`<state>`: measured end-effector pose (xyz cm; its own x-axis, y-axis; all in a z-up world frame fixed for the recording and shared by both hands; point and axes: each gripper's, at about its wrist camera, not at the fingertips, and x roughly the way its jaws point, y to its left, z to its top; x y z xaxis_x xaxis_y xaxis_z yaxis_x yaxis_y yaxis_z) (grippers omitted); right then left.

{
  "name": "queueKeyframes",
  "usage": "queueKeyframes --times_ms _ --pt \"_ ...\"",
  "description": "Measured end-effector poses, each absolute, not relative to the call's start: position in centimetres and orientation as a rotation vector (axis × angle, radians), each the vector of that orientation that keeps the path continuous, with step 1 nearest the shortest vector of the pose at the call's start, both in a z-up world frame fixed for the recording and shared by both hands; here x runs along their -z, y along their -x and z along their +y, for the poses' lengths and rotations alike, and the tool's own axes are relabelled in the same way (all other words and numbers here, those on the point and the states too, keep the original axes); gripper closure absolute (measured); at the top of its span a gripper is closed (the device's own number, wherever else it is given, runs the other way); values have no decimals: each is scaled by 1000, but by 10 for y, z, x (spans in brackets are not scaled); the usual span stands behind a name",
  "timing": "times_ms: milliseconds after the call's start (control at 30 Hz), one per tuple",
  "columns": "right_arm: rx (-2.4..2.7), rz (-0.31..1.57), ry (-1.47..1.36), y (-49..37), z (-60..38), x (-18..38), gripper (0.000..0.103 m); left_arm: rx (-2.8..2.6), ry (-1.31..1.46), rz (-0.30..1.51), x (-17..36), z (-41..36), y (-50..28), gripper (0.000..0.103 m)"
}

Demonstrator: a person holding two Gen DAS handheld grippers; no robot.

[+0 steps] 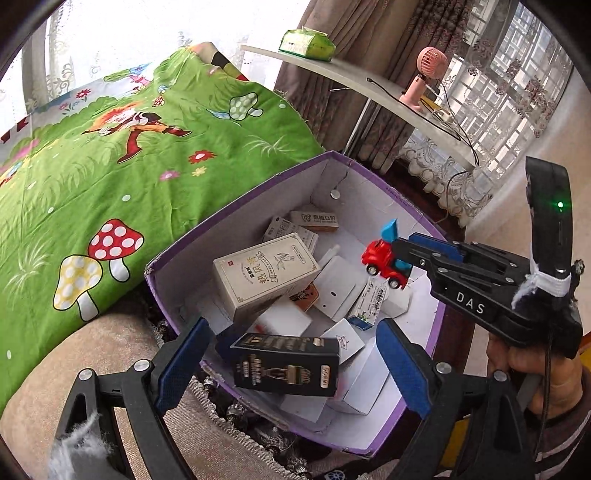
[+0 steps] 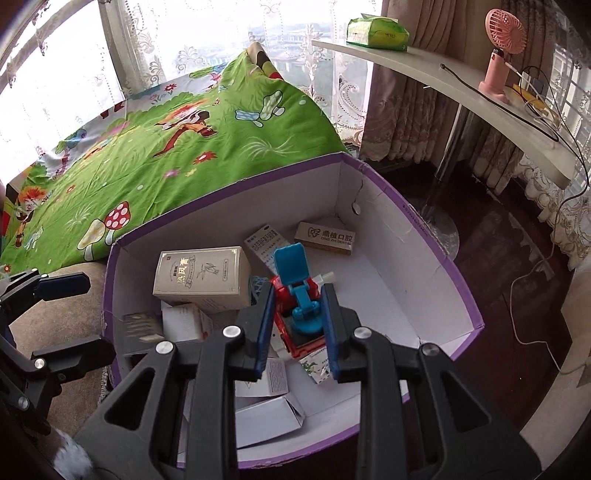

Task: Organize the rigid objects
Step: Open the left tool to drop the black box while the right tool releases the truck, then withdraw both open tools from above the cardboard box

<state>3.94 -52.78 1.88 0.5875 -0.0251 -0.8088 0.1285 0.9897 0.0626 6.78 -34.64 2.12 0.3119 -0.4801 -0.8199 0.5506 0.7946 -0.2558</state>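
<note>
A purple-rimmed cardboard box point(image 1: 258, 188) point(image 2: 229, 184) holds several small cartons, among them a beige carton point(image 1: 266, 273) point(image 2: 201, 278). My right gripper point(image 2: 297, 325) point(image 1: 400, 254) is shut on a red toy truck point(image 2: 291, 332) point(image 1: 382, 262) with a blue tipper, held over the box's inside. My left gripper point(image 1: 291, 365) point(image 2: 99, 315) hangs open over the box's near corner. A black carton point(image 1: 286, 363) point(image 2: 142, 325) lies tilted on the pile between its blue pads point(image 1: 183, 365), apart from both of them.
The box rests on a beige cushion point(image 1: 92, 354) beside a green cartoon blanket point(image 1: 110, 166). Behind it stands a white table point(image 2: 443, 81) with a pink fan point(image 2: 504, 48), a green tissue pack point(image 2: 376, 33) and cables. Dark floor point(image 2: 498, 258) lies to the right.
</note>
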Motion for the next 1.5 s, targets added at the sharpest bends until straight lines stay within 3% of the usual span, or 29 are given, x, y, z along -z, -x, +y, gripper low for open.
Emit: queueKeyframes --times_ms 100,167,267,600,1200,1500 --pt "105 945 -113 -36 -523 -20 63 678 -59 1059 -21 -344 -67 9" --pt "129 948 -113 -31 -519 -22 42 674 -41 1070 -19 -340 -67 9" --pt "161 951 -122 -18 -512 -27 36 655 -28 1101 -16 -333 -62 8" --pt "314 933 -111 59 -505 -36 29 611 -41 1108 -11 -317 -33 4" --pt "289 980 -189 43 -501 -13 29 620 -102 1127 -6 -323 -37 0" --pt "290 984 -197 43 -503 -11 29 660 -122 1050 -17 -326 -28 0"
